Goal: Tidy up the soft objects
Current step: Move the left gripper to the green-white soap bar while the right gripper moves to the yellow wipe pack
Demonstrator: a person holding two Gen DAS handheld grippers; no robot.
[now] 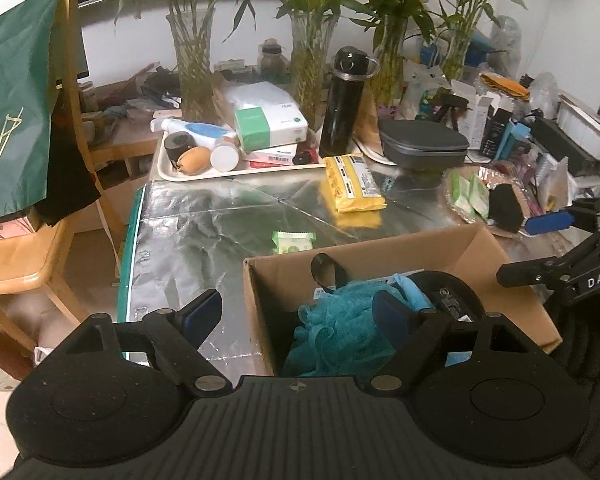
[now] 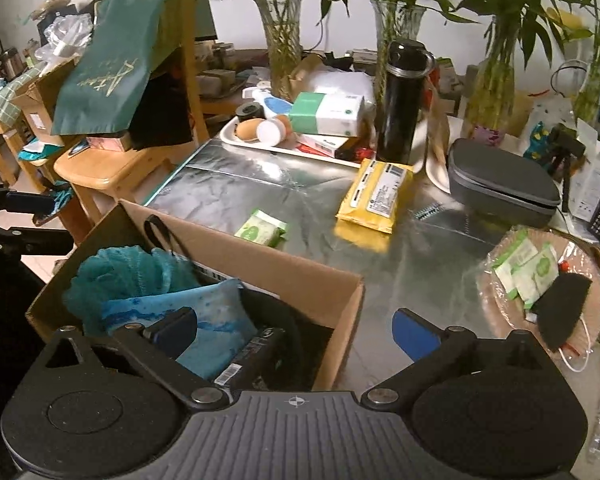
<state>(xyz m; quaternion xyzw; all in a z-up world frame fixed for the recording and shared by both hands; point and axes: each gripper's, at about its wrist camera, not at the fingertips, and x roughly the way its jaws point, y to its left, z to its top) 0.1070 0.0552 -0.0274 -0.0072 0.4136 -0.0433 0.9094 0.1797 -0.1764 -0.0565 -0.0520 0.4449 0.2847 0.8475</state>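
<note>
Blue-padded, the left gripper (image 1: 296, 312) hangs spread and empty over the open brown cardboard box (image 1: 452, 248) at the foil-covered table's (image 1: 220, 208) near edge. Its view shows a teal mesh bath pouf (image 1: 336, 332) inside. The right gripper (image 2: 294, 330), likewise agape and empty, reveals a blue cloth pouch (image 2: 216, 320) beside the pouf.

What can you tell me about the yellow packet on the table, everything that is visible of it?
The yellow packet is a flat, soft-looking plastic pack with a white printed label and barcode on top. It looks sealed. It lies flat on the shiny silver table cover, which mirrors it, beyond the cardboard box and just in front of the black flask. Neither gripper touches it.
</note>
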